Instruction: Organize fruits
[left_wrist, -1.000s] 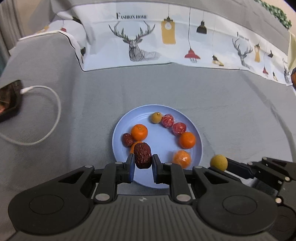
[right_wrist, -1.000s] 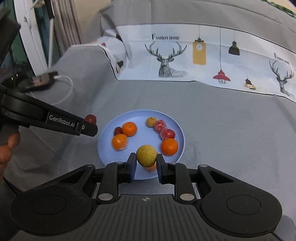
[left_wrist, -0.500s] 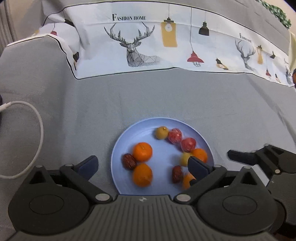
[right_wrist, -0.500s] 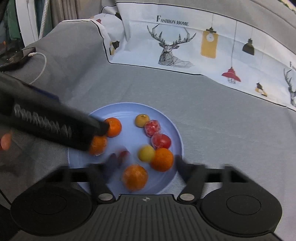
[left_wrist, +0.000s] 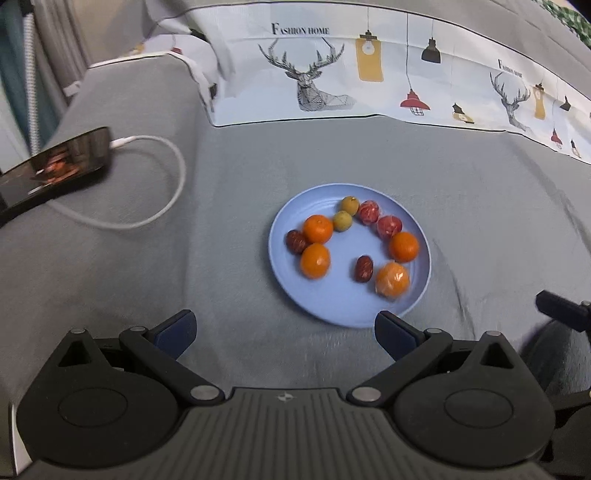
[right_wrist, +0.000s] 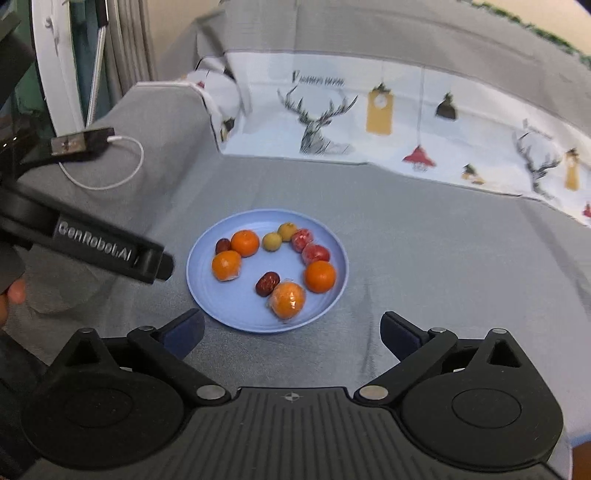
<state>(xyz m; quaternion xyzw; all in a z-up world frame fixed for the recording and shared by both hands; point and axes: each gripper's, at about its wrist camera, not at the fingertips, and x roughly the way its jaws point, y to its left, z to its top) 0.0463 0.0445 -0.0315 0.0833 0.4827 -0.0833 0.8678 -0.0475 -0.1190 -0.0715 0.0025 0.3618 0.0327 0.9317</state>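
A light blue plate (left_wrist: 421, 291) sits on a grey cloth (left_wrist: 236, 280) and serves as the landmark. All the fruits lie on it: four oranges, one of them an orange in plastic wrap (left_wrist: 392, 279) at the plate's near right edge, two dark red dates, the loose date (left_wrist: 364, 268) lying just left of that wrapped orange, two yellow-green fruits (left_wrist: 342, 220) touching at the far side, and two red wrapped fruits (left_wrist: 389, 226) along the far right.

The left gripper (left_wrist: 283, 328) hangs just short of the plate's near rim, jaws spread wide with nothing between them. The right gripper (right_wrist: 291, 329) sits likewise near the near rim; its jaws have just been opening and stand wide apart, empty.

Well to the left of the plate, a phone (left_wrist: 55, 166) lies with a white cable (left_wrist: 162, 214) plugged in.
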